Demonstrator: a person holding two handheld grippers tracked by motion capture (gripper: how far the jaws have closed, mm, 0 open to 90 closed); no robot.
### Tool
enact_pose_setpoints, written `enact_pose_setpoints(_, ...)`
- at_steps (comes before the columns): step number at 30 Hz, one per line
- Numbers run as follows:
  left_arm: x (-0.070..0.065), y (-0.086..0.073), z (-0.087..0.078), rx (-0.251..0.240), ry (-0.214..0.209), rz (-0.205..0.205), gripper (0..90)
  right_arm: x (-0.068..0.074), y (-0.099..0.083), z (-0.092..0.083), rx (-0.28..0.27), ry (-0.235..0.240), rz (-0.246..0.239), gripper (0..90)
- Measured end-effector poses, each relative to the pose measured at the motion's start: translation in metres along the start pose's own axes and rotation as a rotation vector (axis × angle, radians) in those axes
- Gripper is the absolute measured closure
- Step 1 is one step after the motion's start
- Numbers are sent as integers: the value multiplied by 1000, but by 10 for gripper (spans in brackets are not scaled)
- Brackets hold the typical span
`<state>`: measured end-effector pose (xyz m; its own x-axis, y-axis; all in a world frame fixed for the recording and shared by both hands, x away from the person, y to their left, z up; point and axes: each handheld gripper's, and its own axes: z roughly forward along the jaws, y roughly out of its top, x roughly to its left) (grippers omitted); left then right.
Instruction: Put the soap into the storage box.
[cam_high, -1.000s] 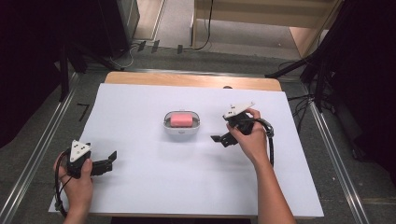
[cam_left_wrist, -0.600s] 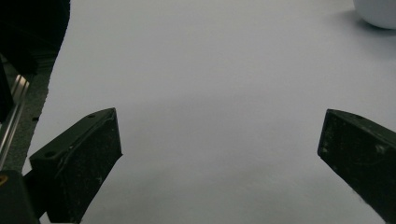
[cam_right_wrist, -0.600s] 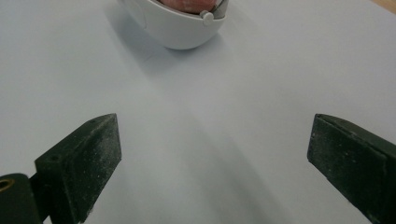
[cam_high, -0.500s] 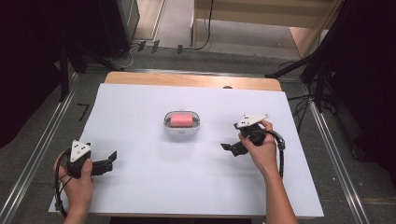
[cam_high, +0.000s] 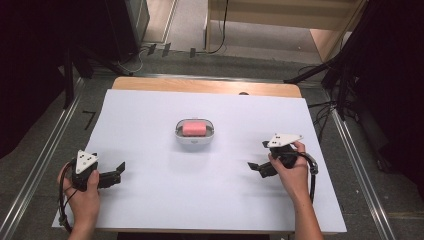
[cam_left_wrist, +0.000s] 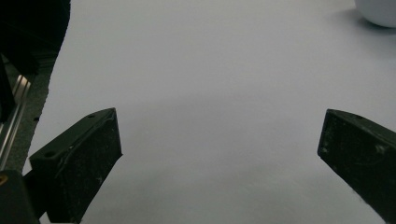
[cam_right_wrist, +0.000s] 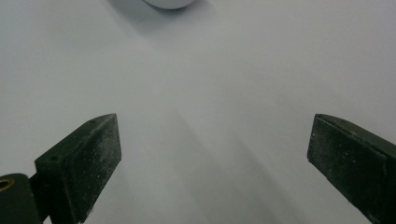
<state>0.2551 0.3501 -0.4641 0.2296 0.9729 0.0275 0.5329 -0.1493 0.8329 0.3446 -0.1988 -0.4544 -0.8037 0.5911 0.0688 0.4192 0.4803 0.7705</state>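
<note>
Right gripper (cam_high: 256, 167), jaws spread wide and holding nothing, rests low over the white table (cam_high: 150, 125) at its right side. Left gripper (cam_high: 117, 171), likewise spread and holding nothing, sits at the near left corner. Between them, farther back at mid-table, a white bowl (cam_high: 195, 139) contains a pink block (cam_high: 194, 128), well apart from both grippers

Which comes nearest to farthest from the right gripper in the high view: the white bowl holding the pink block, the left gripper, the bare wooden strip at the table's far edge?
1. White bowl with the pink block, table centre, nearest the right gripper.
2. Bare wooden strip, far edge.
3. Left gripper, near left corner, farthest.
</note>
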Motion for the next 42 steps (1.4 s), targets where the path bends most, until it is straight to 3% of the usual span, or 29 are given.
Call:
enact_pose_setpoints(33,-2,0,0,4,8,22,1,-7,-103,-84,-112,-116,188,8)
enact_pose_setpoints(42,-3,0,0,5,13,26,1,-4,-126,-103,-168,-161,245,0)
